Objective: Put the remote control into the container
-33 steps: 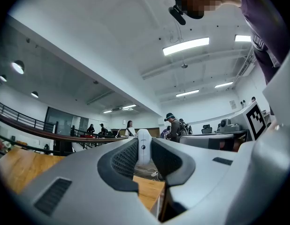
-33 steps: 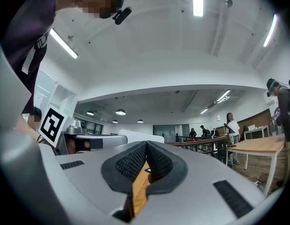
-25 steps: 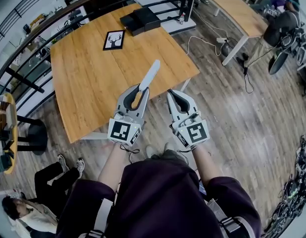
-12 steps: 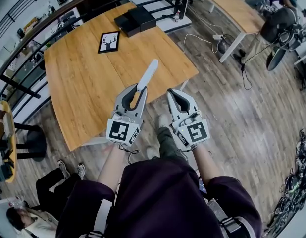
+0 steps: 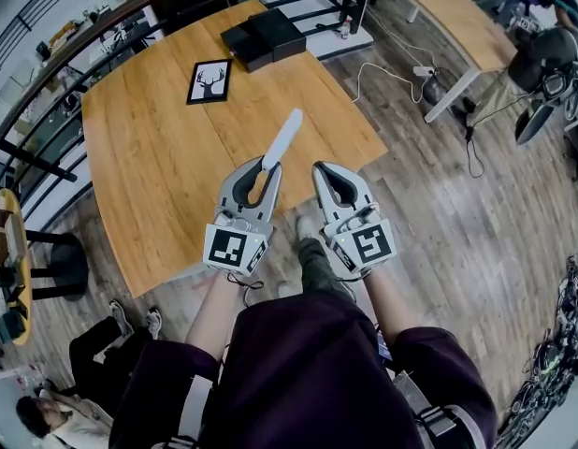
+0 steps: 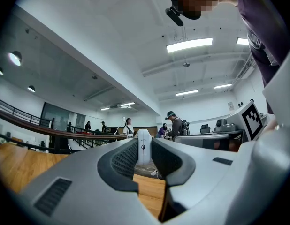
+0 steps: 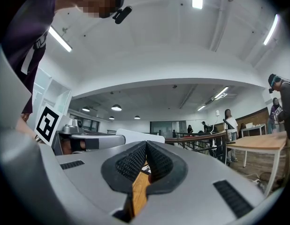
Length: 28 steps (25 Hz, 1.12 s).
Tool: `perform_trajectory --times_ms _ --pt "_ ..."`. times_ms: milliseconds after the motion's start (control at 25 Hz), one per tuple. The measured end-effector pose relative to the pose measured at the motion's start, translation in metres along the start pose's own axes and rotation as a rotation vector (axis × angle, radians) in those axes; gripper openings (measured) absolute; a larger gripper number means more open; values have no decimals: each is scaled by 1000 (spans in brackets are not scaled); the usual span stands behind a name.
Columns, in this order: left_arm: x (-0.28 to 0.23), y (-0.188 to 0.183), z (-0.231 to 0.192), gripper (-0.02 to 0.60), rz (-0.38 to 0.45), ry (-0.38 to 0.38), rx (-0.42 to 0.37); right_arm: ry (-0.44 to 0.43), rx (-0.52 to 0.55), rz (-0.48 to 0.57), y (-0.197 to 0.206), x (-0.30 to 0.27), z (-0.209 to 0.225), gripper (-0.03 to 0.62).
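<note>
**Remote gripped in the left tongs, well apart from the container**

The left tongs (image 5: 267, 168) are narrowed onto the near end of the white remote (image 5: 282, 140). The rest of the remote sticks out past the tips, slanting forward and to the right over the near part of the wooden worktop (image 5: 158, 157). The right tongs (image 5: 319, 169) are just beside the left, with their jaws pressed together and nothing between them. The black container (image 5: 263, 38) rests at the worktop's far edge. A framed deer picture (image 5: 210, 80) lies near it, to its left. Both tongs are held in the air at the worktop's near edge, over the wood floor (image 5: 439, 223).
</note>
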<state>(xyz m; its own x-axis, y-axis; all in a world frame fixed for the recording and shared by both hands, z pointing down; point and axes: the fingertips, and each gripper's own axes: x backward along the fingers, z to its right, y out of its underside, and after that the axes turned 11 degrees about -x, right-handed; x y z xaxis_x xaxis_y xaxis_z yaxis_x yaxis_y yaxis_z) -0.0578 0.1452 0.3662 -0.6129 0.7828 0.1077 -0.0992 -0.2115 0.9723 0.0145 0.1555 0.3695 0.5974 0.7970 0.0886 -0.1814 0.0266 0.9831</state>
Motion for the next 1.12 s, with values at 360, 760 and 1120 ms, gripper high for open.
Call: perform_trajectory --times_ms 360,760,1120 --pt "-49 21 -31 92 -9 -20 5 -12 -28 29 -1 -49 40 18" --pt "-108 43 -66 92 -51 -43 20 -33 -72 5 7 -105 88 18" --pt "-177 49 -101 92 -95 -79 25 -68 -121 12 -15 -162 144 18"
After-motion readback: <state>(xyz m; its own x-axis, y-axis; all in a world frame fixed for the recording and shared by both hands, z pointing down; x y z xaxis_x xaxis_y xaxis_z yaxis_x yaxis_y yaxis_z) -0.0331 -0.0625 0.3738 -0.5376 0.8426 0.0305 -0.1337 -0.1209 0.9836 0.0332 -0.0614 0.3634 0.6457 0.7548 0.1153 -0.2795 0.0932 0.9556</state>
